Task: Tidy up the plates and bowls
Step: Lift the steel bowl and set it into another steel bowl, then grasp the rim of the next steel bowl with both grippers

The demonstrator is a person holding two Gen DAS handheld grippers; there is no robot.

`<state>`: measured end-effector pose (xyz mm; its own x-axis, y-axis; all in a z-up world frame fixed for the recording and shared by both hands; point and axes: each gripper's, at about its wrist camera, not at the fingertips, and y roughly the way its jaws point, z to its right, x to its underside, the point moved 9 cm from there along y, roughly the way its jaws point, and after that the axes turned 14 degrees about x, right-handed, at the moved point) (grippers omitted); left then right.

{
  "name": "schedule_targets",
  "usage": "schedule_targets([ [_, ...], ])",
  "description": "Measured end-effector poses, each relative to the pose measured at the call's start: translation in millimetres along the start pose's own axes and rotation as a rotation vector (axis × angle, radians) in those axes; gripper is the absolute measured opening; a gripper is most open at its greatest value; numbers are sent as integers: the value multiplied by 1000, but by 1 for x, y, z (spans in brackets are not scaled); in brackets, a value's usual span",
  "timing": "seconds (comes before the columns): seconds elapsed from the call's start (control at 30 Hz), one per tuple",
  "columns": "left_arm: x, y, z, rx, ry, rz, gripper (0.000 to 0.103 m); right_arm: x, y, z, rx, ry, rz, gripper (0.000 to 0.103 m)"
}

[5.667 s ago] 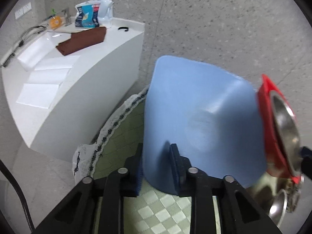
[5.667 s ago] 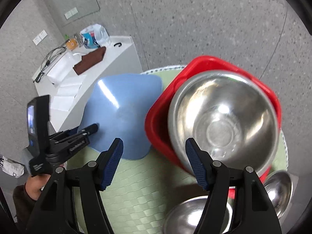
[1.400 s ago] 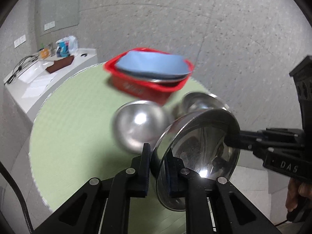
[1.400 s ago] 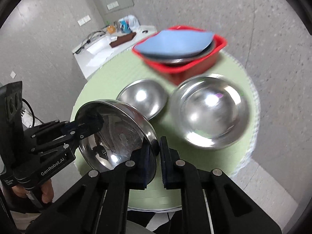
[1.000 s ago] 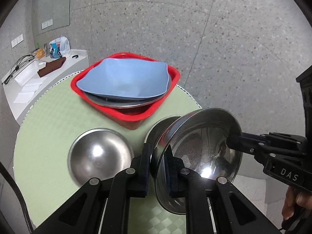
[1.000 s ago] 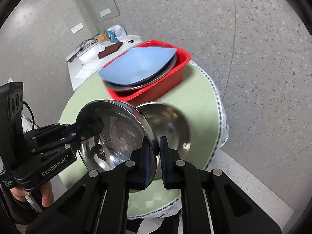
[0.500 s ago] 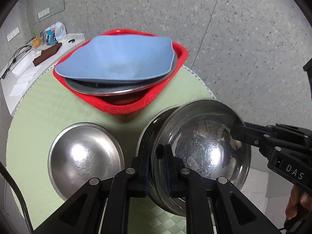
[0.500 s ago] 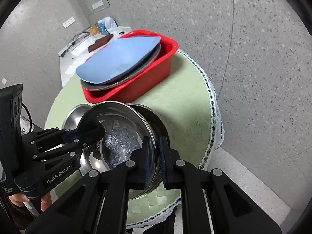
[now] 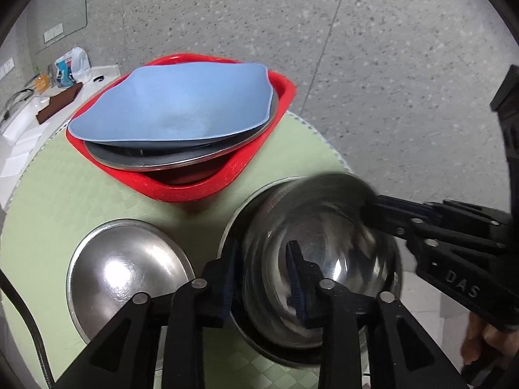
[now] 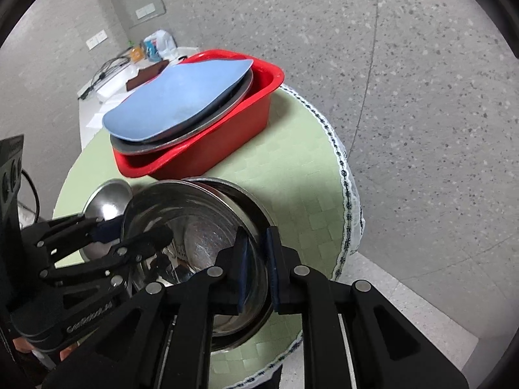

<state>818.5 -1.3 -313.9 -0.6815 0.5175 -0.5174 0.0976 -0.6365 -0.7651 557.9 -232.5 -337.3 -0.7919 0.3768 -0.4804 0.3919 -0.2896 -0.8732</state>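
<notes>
My left tool (image 9: 264, 278) and right tool (image 10: 256, 269) stand parted around the rim of the shiny round steel bowl (image 9: 324, 259), nested in a second one, lower right.

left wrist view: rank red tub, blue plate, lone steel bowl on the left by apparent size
1. Red tub
2. Blue plate, nearly as wide as the tub
3. Lone steel bowl, smallest, though nearer the camera

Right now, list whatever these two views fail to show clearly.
- Nested steel bowl: motion-blurred in the left wrist view; whether it has fully seated in the larger steel bowl is unclear.
- Red basin: its inside is hidden by the blue plate and the steel plate under it.
- Small steel bowl: mostly blocked by the left gripper in the right wrist view.
</notes>
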Motion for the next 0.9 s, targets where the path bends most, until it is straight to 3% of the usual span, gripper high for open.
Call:
schedule_targets([
  [0.07, 3, -14, -3, 31, 24, 32, 33, -2, -6, 2, 31, 31, 23, 46],
  [0.1, 3, -21, -6, 28, 34, 51, 43, -4, -13, 3, 58, 46, 50, 49],
  [0.13, 2, -30, -11, 14, 48, 81, 61, -5, -17, 2, 69, 51, 60, 50],
  [0.17, 1, -38, -15, 10, 54, 102, 65, -5, -19, 1, 79, 61, 67, 50],
  [0.27, 0, -64, -30, 42, 56, 172, 66, -6, -32, -7, 99, 98, 85, 51],
  [0.37, 6, -79, -68, -32, 30, 187, 71, -2, -43, -24, 86, 126, 92, 51],
  [0.47, 17, -78, -104, -70, -28, 150, 71, 2, -51, -43, 76, 134, 99, 52],
  [0.6, 40, -61, -150, -119, -96, 55, 67, 8, -53, -71, 73, 135, 94, 52],
  [0.63, 44, -54, -156, -117, -111, 28, 61, 10, -53, -77, 75, 136, 88, 52],
  [0.67, 46, -48, -159, -105, -119, 10, 57, 12, -53, -82, 75, 134, 83, 53],
  [0.73, 56, -30, -165, -50, -145, -60, 38, 16, -53, -94, 80, 127, 74, 53],
  [0.77, 56, -25, -163, -25, -151, -75, 35, 17, -52, -96, 81, 124, 71, 53],
  [0.8, 56, -20, -163, 7, -159, -84, 33, 18, -52, -101, 82, 121, 67, 53],
  [0.9, 53, -18, -161, 73, -153, -76, 13, 21, -52, -113, 92, 108, 61, 53],
])
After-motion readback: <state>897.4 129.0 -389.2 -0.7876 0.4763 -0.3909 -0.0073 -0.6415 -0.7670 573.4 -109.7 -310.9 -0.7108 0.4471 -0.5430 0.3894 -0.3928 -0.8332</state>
